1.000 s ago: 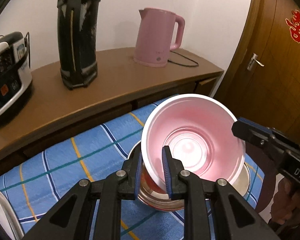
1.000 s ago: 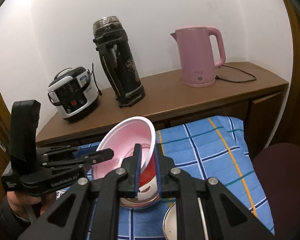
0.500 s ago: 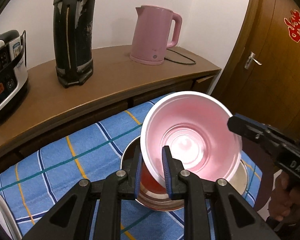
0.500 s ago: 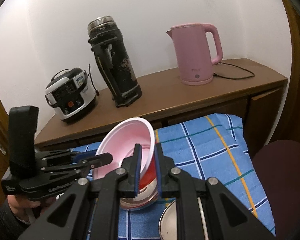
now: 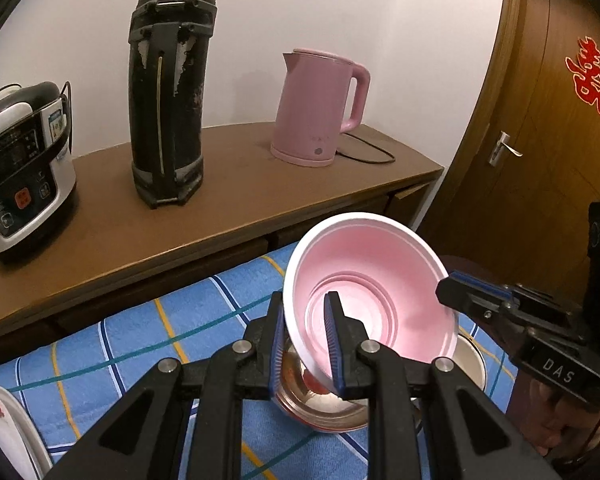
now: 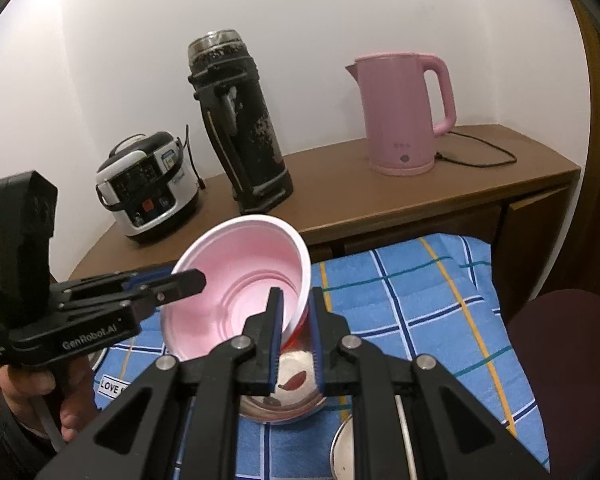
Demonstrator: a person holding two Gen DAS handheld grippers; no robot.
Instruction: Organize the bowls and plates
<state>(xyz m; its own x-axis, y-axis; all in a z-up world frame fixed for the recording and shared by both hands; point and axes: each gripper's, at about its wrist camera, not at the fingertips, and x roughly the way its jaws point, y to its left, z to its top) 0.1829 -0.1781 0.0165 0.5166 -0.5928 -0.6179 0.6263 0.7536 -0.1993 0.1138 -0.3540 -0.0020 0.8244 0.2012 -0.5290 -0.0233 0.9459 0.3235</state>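
a blue plaid cloth (image 5: 148,336) is covering the table (image 6: 480,432) in front of a brown wooden sideboard (image 5: 236,200), which is carrying a rice cooker (image 5: 20,172), a tall black flask (image 5: 168,92) and a pink kettle (image 5: 320,108) against a white wall, with a wooden door (image 5: 548,152) standing to the right of the kettle. the left gripper (image 5: 306,344) is clenching the near rim of a pink bowl (image 5: 368,292), while the right gripper (image 6: 294,338) is pinching the opposite rim of the same bowl, which is hanging tilted just above a steel bowl (image 5: 320,408) sitting on the cloth. a white plate (image 5: 4,428) is lying on the cloth well left of the steel bowl.
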